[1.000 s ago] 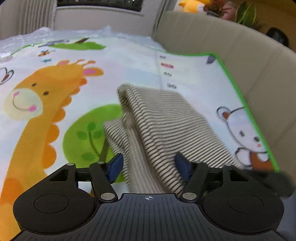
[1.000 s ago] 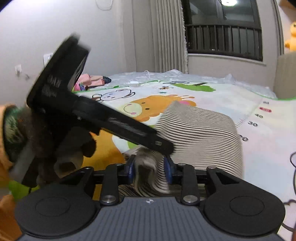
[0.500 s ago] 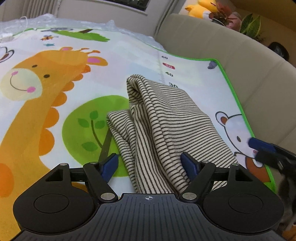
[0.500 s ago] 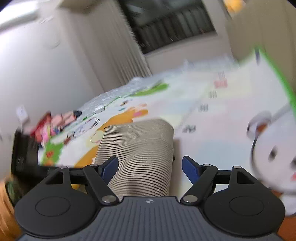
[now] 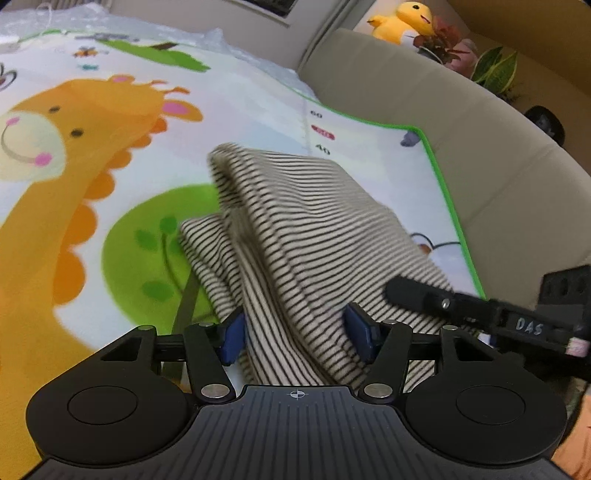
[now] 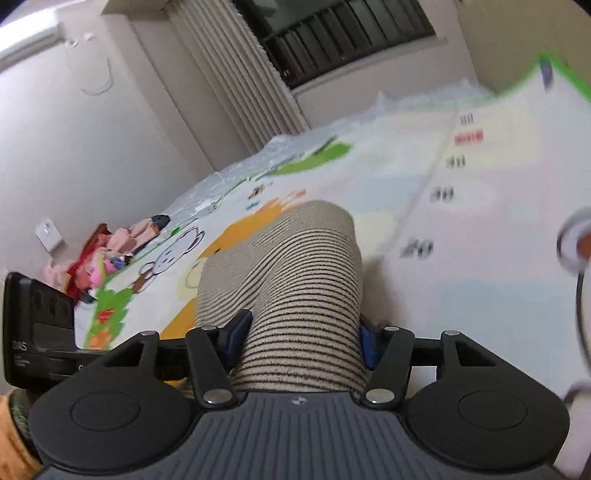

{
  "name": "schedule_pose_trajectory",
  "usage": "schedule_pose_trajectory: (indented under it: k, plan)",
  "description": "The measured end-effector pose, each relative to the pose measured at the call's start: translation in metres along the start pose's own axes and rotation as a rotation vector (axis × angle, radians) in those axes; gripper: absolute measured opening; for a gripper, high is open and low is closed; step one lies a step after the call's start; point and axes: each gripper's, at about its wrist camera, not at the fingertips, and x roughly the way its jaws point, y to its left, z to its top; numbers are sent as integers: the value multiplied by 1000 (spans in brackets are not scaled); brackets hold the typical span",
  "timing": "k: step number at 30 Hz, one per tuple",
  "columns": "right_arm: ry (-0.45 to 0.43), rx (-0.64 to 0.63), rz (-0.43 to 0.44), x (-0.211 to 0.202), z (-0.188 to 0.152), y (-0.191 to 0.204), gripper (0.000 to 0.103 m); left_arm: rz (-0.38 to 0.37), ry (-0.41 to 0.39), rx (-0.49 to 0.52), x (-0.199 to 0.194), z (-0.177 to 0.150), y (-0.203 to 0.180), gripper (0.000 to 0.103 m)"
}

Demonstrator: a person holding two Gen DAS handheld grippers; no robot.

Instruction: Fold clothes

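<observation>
A beige garment with thin dark stripes (image 5: pixel 295 229) lies bunched and partly folded on a cartoon play mat (image 5: pixel 74 206). My left gripper (image 5: pixel 295 338) is open, its blue pads on either side of the cloth's near end. My right gripper (image 6: pixel 301 341) is also open and straddles the near end of the garment (image 6: pixel 295 280). A finger of the right gripper shows in the left wrist view (image 5: pixel 443 301), lying against the cloth's right edge. The left gripper's body shows in the right wrist view (image 6: pixel 40 332) at the left.
A beige sofa (image 5: pixel 480 147) runs along the mat's green right edge, with a yellow plush toy (image 5: pixel 400 20) and plants behind it. Small clothes and toys (image 6: pixel 110 254) lie at the mat's far left. Curtains (image 6: pixel 229 74) and a window stand behind.
The right gripper let go of the cloth, opened, and came back over its near end. The left gripper stayed open and moved closer over the garment.
</observation>
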Motion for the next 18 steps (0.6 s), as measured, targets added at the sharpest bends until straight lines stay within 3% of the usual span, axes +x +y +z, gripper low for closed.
schedule_pose_trajectory:
  k: [7, 11, 14, 18]
  plan:
    - [-11, -168, -134, 6, -18, 13, 66, 35, -17, -4, -3, 6, 5, 67]
    - [-24, -201, -185, 5, -23, 20, 68, 109, -102, 52, -28, 16, -9, 66]
    - [-35, -249, -223, 5, -25, 30, 69, 95, -154, 74, -40, 27, -21, 66]
    - [-74, -335, -273, -5, -30, 44, 71, 74, -124, 125, -22, 33, -38, 66]
